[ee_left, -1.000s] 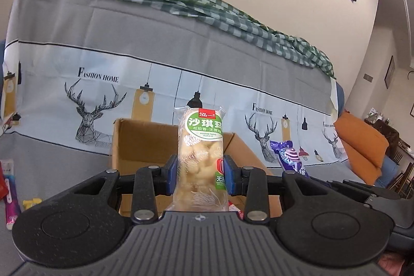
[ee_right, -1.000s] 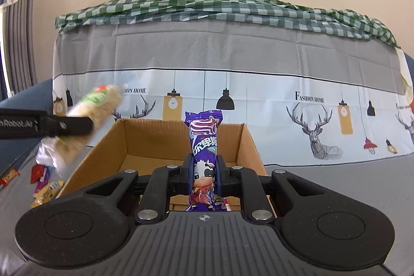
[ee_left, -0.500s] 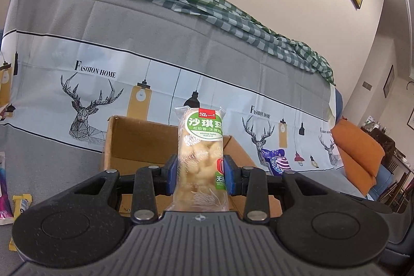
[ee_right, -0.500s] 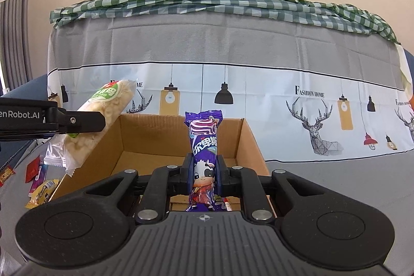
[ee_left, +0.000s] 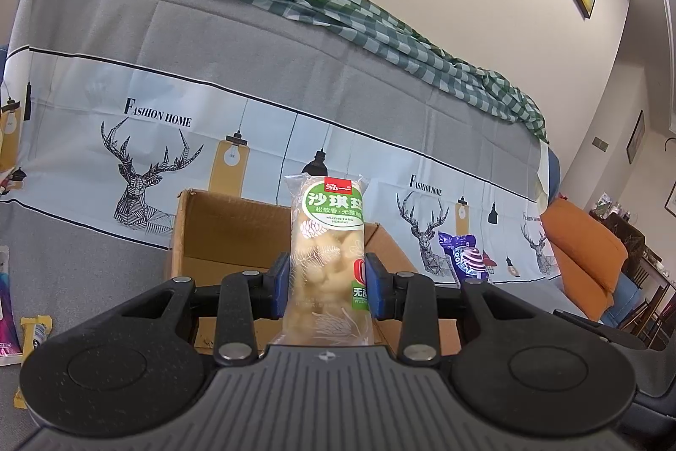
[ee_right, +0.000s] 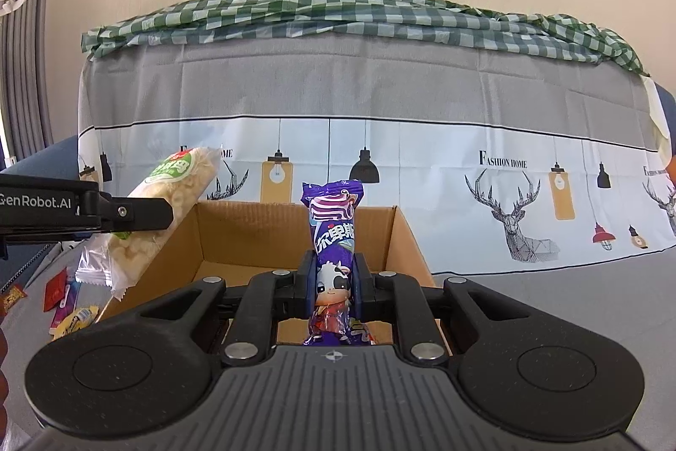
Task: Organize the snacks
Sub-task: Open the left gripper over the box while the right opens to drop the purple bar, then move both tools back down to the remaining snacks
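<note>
My left gripper is shut on a clear pale snack pack with a green label, held upright in front of an open cardboard box. My right gripper is shut on a purple cow-print snack pack, held upright over the box's near side. In the right wrist view the left gripper comes in from the left with the pale pack tilted over the box's left wall. In the left wrist view the purple pack shows at the right.
The box stands on a grey cloth before a draped deer-print cover. Several small loose snack packs lie left of the box, and others show in the left wrist view. An orange cushion is at the far right.
My left gripper has moved right with the pale pack, from beside the box to over its left wall. The right gripper has held almost still with the purple pack.
</note>
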Demonstrator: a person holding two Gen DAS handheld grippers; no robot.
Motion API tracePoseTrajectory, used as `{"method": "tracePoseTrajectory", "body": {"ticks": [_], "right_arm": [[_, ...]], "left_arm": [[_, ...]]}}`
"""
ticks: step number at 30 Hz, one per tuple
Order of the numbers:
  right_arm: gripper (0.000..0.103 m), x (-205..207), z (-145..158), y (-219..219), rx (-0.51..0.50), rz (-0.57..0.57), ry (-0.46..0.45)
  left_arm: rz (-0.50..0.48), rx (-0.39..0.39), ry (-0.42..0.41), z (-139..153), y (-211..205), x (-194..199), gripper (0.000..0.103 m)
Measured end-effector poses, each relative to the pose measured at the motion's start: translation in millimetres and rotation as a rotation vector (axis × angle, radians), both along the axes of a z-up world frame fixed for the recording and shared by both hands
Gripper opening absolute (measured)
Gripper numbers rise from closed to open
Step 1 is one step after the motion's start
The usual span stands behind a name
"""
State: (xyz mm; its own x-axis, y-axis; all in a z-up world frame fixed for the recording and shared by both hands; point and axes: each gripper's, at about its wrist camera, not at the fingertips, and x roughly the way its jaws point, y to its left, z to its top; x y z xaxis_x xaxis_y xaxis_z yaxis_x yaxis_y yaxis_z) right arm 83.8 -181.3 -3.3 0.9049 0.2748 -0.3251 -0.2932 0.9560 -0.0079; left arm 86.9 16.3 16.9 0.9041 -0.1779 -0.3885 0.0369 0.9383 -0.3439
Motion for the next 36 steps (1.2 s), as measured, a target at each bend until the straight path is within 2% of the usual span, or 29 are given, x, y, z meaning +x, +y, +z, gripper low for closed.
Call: {"method": "tracePoseTrajectory", "body": {"ticks": [5, 6, 7, 8, 9, 12, 16, 20, 24, 27, 29, 31, 33, 35, 36], "right_arm": [[0.019, -0.9, 0.4, 0.7, 0.005, 0.006, -0.007], [0.032, -0.2, -0.1, 1.6, 0.001, 0.004, -0.003], [0.045, 1.2, -1.4, 2.2, -0.003, 0.003, 0.007], [0.064, 1.4, -2.4, 3.2, -0.008, -0.004, 0.011], [0.069, 0.5, -2.1, 4.2, -0.015, -0.012, 0.001], [0.071, 0.6, -0.4, 6.1, -0.013, -0.016, -0.005], [0.071, 1.5, -0.1, 10.7, 0.0, -0.021, 0.0], [0.072, -0.3, 1.7, 20.1, 0.026, -0.018, 0.002], [0.071, -3.5, 3.5, 33.3, 0.082, -0.011, 0.017], [0.071, -9.3, 4.7, 46.8, 0.12, 0.014, 0.022], [0.069, -15.5, 6.0, 57.7, 0.138, 0.04, 0.015], [0.057, -21.7, 6.5, 70.2, 0.149, 0.081, 0.008], [0.032, -26.1, 6.3, 85.1, 0.162, 0.14, 0.017], [0.025, -31.7, 5.2, 101.4, 0.177, 0.202, 0.019], [0.024, -34.7, 3.7, 110.4, 0.179, 0.232, 0.019]], "left_arm": [[-0.016, -0.017, -0.009, 0.7, 0.2, -0.9, 0.039], [-0.021, -0.027, -0.012, 1.3, 0.5, -1.3, 0.045], [-0.026, -0.038, -0.015, 2.1, 0.5, -1.6, 0.058], [-0.027, -0.046, -0.024, 3.2, 0.5, -2.5, 0.064], [-0.024, -0.05, -0.036, 4.4, 0.4, -3.7, 0.069], [-0.016, -0.034, -0.074, 8.7, -0.7, -8.0, 0.069], [0.002, 0.018, -0.122, 13.2, -0.5, -16.8, 0.066], [0.005, 0.05, -0.119, 17.7, 13.5, -31.0, 0.058], [0.02, 0.069, -0.049, 25.1, 46.9, -37.5, 0.036], [0.064, 0.193, -0.015, 31.7, 75.0, -47.1, 0.027], [0.093, 0.305, -0.002, 29.7, 94.0, -56.1, 0.027], [0.131, 0.392, 0.034, 18.7, 116.0, -62.3, 0.024], [0.195, 0.456, 0.086, -1.1, 138.2, -67.6, 0.022], [0.265, 0.454, 0.197, -17.4, 161.5, -63.7, 0.012], [0.297, 0.454, 0.208, -20.3, 170.1, -64.1, 0.012]]}}
